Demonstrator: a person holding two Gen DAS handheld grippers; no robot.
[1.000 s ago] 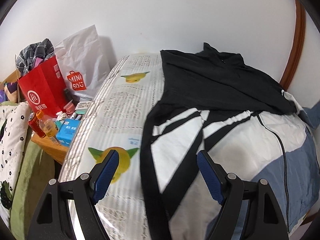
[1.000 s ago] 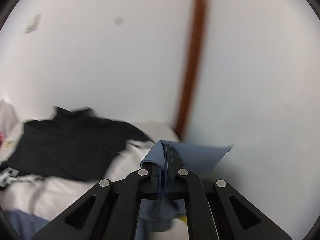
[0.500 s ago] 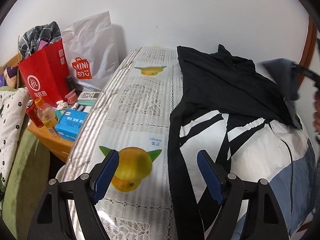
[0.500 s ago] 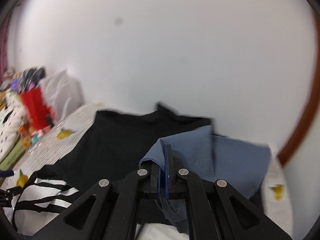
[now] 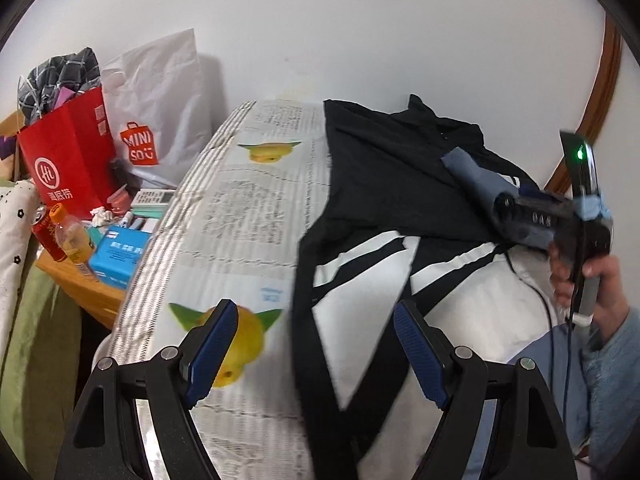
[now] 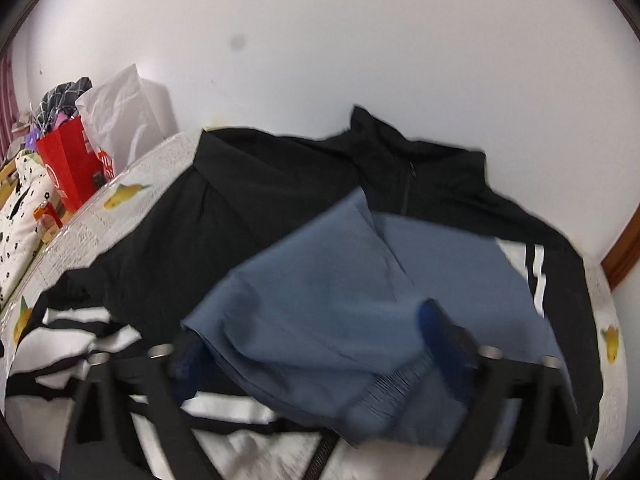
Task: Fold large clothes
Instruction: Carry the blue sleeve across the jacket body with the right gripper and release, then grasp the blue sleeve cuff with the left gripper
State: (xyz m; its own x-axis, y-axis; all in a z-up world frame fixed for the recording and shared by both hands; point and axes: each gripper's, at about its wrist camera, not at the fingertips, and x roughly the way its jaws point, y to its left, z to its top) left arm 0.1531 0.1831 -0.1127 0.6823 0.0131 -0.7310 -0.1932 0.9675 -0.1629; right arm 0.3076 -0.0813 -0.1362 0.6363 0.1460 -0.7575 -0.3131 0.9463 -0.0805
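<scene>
The right gripper (image 6: 316,352) has just been opening; its jaws stand wide, with the blue sleeve (image 6: 320,292) draped loose between them over the black, white and blue jacket (image 6: 256,208) ahead. The left gripper (image 5: 312,344) hovers wide and empty above the jacket's (image 5: 384,184) striped edge on the tabletop (image 5: 248,208). Only the left view shows the person's hand (image 5: 592,280) holding the right gripper (image 5: 516,208), and a blue box (image 5: 120,252) off to the left.
</scene>
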